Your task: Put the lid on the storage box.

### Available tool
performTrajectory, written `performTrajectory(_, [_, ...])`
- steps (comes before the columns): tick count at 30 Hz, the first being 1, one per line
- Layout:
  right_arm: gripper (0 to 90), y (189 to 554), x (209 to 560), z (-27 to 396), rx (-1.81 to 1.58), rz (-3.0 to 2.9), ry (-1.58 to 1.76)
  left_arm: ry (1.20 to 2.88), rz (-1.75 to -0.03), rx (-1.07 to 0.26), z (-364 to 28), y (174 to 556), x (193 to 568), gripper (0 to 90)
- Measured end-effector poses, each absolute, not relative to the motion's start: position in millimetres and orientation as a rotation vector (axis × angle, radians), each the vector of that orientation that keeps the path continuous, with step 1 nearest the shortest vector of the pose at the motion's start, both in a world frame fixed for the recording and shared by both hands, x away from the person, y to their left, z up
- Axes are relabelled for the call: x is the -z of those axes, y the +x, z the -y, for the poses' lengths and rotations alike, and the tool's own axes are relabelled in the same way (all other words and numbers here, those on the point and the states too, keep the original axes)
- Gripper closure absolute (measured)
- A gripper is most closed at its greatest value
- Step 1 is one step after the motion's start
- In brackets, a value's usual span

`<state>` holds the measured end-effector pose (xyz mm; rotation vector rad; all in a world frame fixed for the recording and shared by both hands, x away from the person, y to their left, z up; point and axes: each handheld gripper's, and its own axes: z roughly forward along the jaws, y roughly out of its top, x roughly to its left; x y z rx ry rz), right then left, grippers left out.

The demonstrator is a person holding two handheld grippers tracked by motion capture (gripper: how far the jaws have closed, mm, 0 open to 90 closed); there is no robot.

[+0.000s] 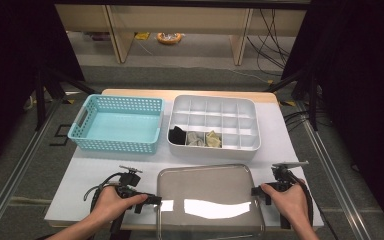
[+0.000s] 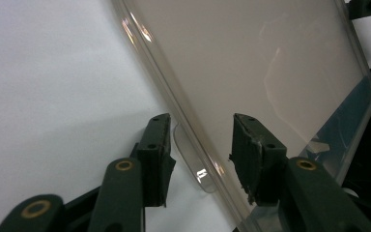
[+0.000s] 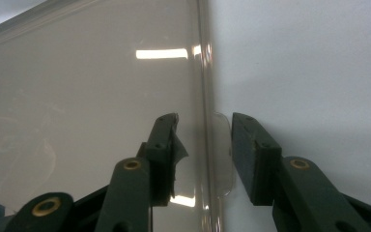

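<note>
The clear plastic lid [image 1: 207,197] lies flat at the bench's [image 1: 80,175] near edge. The left gripper [image 2: 200,145] and right gripper [image 3: 203,145] straddle its side rims, fingers [image 2: 157,150] apart, not clamped, probably ready to lift it onto the white compartment box [image 1: 213,127].

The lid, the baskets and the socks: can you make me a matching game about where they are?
Things:
1. clear lid
2. blue basket
3. white divided box
4. rolled socks

Places:
A. far left on the table
B. in the box's front compartments
C. nearest the person, between both grippers
D. far right, beside the basket

Pairs: 1-C, 2-A, 3-D, 4-B
</note>
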<state>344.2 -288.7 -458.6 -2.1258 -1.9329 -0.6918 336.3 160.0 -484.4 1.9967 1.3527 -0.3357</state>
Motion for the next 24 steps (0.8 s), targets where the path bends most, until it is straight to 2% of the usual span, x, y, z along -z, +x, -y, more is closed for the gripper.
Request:
performTrajectory(8, [62.8,344.1,459.6,289.1,0.699,1.960,-2.124,1.960,-1.401,0.409,-160.8,338.0,485.4,57.8])
performTrajectory(15, [63.8,343.7,460.6,291.3,0.709,2.013,-2.099,1.953,-1.415,0.413,-160.8,338.9,486.2,59.8])
performTrajectory(19, [69.2,343.2,460.8,291.5,0.697,2.018,-2.116,1.963,-1.403,0.412,-163.5,340.7,487.9,64.8])
performTrajectory(24, [71.6,343.0,461.0,291.3,0.692,2.037,-2.127,1.957,-1.422,0.411,-162.3,339.8,487.0,65.0])
